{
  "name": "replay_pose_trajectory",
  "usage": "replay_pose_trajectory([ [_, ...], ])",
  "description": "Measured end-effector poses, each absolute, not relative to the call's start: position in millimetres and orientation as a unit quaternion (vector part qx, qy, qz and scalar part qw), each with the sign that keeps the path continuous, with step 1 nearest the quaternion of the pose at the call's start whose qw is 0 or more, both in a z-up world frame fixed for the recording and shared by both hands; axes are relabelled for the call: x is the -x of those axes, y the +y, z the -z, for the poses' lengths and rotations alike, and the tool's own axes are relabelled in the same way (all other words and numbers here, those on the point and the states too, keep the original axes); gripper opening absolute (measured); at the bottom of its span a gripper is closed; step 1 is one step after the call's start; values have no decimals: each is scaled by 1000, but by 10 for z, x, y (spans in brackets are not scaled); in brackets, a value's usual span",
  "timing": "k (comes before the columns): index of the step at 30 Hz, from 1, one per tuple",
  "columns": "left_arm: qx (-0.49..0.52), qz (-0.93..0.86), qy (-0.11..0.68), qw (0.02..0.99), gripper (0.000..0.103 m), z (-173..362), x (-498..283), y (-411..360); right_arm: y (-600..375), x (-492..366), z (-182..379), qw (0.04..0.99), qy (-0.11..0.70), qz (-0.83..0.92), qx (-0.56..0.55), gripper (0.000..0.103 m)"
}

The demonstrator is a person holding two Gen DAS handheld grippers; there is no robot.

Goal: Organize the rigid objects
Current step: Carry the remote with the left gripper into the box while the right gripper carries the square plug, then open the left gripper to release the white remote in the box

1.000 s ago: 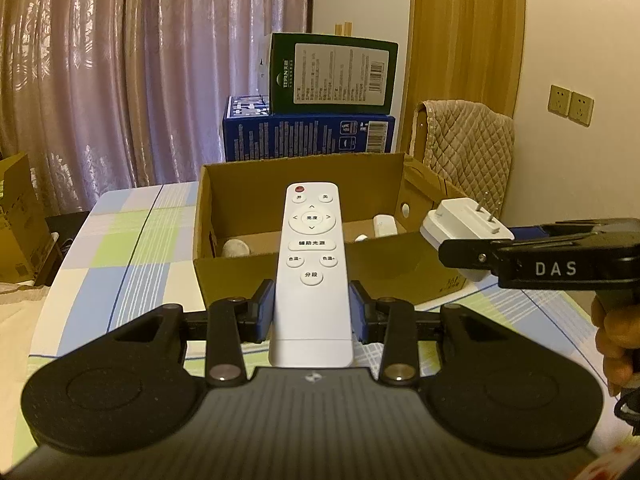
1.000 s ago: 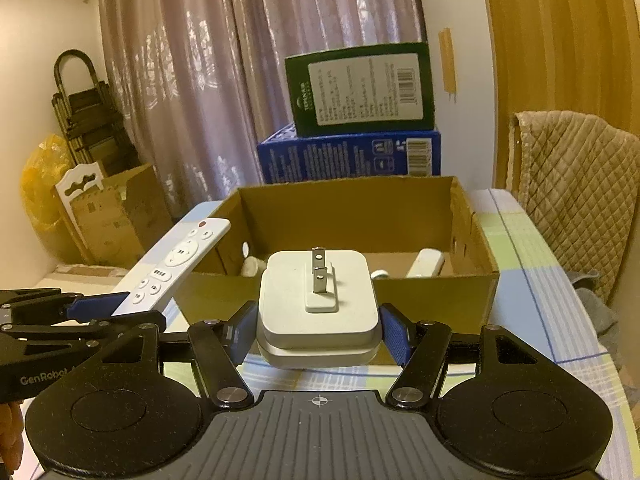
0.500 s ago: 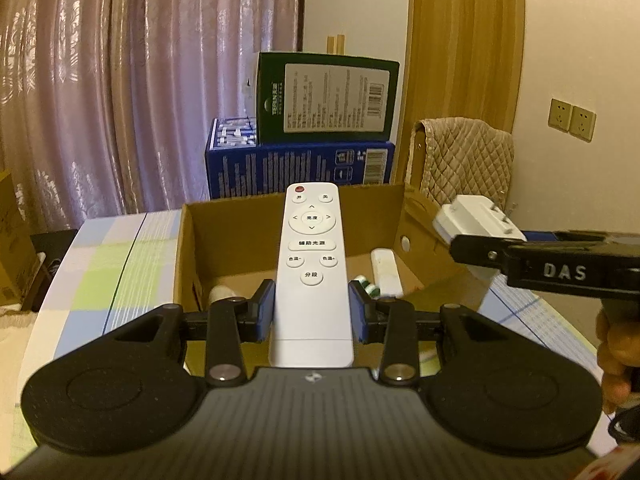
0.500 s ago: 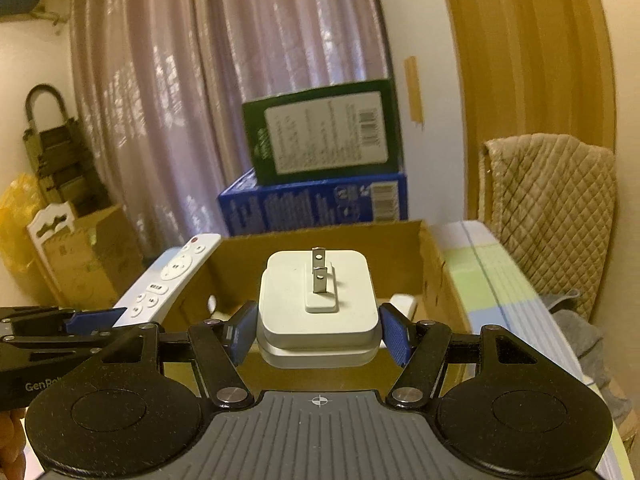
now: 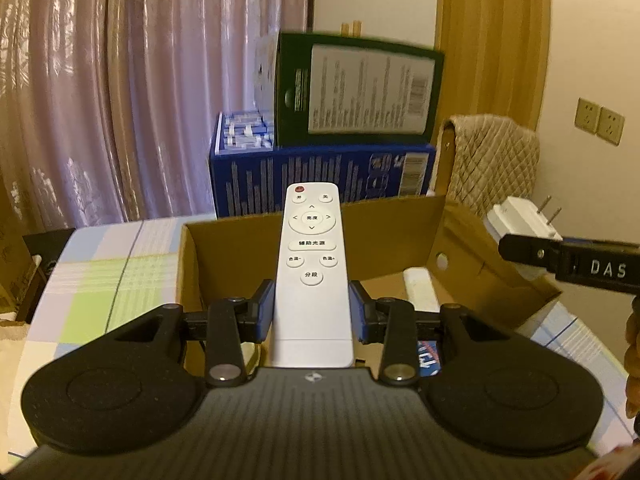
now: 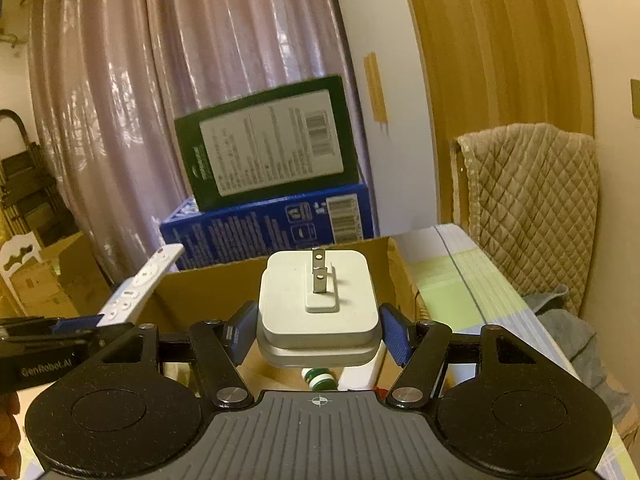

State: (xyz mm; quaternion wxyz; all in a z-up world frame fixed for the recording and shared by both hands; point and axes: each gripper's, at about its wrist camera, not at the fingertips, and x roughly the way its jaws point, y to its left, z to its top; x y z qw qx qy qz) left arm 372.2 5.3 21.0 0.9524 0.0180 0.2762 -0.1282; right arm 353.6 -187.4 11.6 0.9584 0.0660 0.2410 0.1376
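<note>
Gripping a white remote (image 5: 312, 276) between its blue pads, the left gripper (image 5: 312, 312) is holding it over the near wall of the open cardboard box (image 5: 400, 224), buttons facing up and its far end reaching above the box's inside. Just to the right of that, the right gripper (image 6: 318, 332) is clamping a white plug adapter (image 6: 318, 308) (prongs pointing up) and is hanging above the same box. Inside the box a white stick-shaped item (image 5: 418, 292) is lying on the floor near the right wall. Behind the box a green carton (image 5: 360, 92) is sitting on a blue carton (image 5: 320, 176).
</note>
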Motion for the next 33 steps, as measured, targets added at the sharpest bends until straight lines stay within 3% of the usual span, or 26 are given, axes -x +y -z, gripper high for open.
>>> replay_pose_trajectory([
  [15, -29, 126, 337, 933, 33, 204, -4124, -31, -1736, -3994, 363, 940, 309, -138, -36, 62],
  [31, -33, 127, 361, 923, 33, 331, -4164, -71, -1692, -3978, 358, 937, 316, -148, -23, 62],
  [32, -32, 128, 362, 923, 32, 335, -4167, -71, -1683, -3977, 360, 937, 316, -149, -23, 62],
  [33, -31, 130, 362, 922, 20, 337, -4171, -71, -1676, -3978, 365, 936, 317, -150, -22, 62],
])
